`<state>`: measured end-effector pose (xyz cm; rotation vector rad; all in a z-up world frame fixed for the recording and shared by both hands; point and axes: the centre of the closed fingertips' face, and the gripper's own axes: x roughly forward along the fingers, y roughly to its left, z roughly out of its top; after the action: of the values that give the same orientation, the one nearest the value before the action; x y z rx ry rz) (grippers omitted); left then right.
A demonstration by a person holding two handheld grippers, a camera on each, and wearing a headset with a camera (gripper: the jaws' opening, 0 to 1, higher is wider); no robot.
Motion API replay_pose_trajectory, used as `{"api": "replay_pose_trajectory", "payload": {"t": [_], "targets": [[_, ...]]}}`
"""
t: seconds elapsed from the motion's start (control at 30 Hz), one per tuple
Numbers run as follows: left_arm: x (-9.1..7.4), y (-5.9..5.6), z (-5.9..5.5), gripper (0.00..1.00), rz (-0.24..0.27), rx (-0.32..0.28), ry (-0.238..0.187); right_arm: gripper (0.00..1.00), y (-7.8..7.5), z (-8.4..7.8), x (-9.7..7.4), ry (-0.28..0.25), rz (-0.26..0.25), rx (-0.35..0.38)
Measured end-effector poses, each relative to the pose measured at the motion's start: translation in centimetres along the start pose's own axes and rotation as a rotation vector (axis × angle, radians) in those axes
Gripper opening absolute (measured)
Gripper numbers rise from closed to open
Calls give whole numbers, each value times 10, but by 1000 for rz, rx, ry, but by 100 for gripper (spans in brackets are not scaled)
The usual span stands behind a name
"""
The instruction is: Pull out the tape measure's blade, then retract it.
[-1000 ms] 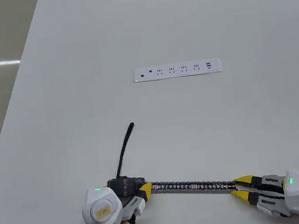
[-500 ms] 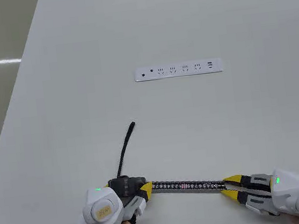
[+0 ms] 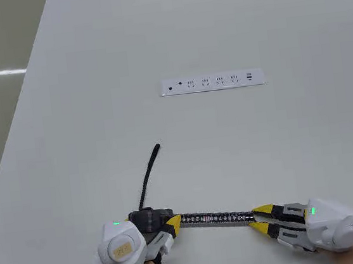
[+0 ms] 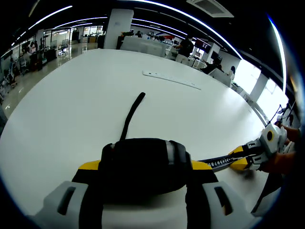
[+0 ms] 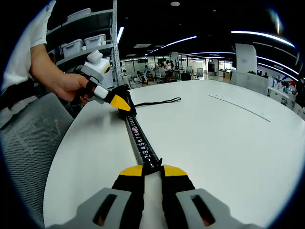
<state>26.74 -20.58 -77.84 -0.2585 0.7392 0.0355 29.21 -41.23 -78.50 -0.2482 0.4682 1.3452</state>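
We have the tape measure (image 4: 142,157) at the near edge of the white table (image 3: 261,148). The left gripper (image 3: 165,225) has its jaws clamped around the black case. The blade (image 5: 139,140) is drawn out to the right in a straight line, low over the table. The right gripper (image 5: 152,170) has its jaws pinched nearly together on the blade's end. With a short length out and both ends held, we judge the pull is done or nearly done and the return is what remains. The next move calls for walking the right gripper back toward the case in line with the blade, so that it feeds in flat and does not snap or buckle. The case is rounded, dark and looks rubbery. The blade is a thin, stiff dark strip printed with pale numbers. A slim black wrist strap (image 3: 148,173) trails from the case toward the far side. A flat white power strip (image 3: 212,81) lies well apart, farther up the smooth matte table.
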Motion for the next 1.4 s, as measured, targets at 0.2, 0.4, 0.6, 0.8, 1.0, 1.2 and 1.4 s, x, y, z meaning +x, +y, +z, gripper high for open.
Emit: {"api": "replay_pose_trajectory", "payload": {"t": [0.2,0.4,0.6,0.8,1.0,1.2,1.4], "targets": [[0,-1,0,67,-1,2,13,12,6,5,6,3,39,-11],[0,-1,0,67,-1,1,12,12,9,9,15,2,54,-26],[0,-1,0,67,0,-6,12,12,10,12,22,4,59,-45],[1,0,0,67,-1,-16,12,12,12,16,30,6,68,-55],[0,2,0,67,-1,-13,14,12,16,21,43,5,77,-63],[0,2,0,67,0,-15,13,12,19,24,51,-1,88,-60],[0,1,0,67,-1,-18,13,12,21,27,58,-2,93,-65]]}}
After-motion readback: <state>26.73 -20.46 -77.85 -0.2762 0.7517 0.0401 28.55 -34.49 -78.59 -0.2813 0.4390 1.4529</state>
